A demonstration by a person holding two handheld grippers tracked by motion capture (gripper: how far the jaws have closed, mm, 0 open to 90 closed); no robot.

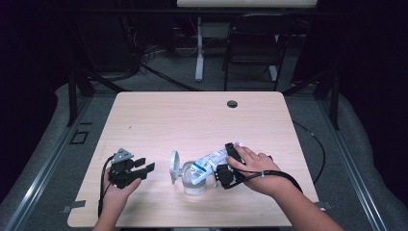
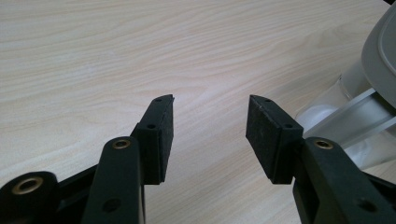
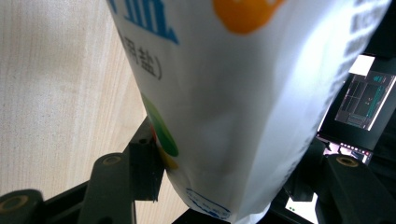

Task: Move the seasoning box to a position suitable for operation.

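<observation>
Salt bag (image 1: 208,162) gripped in my right tool (image 1: 230,164), tipped over the clear jar (image 1: 195,182).
I held the bag mouth-down at the jar's opening, near the worktop's (image 1: 192,120) front edge, the jar lid (image 1: 173,167) swung open. My left tool (image 1: 139,171) sat empty, jaws apart, just left of the jar.

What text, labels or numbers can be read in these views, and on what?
"用盐)": blue print on the white bag that the right gripper holds; the big blue character above it is cut off.
Small print along the bag's right edge: too blurred.
Bag's blue label in the high view: too small.
</observation>
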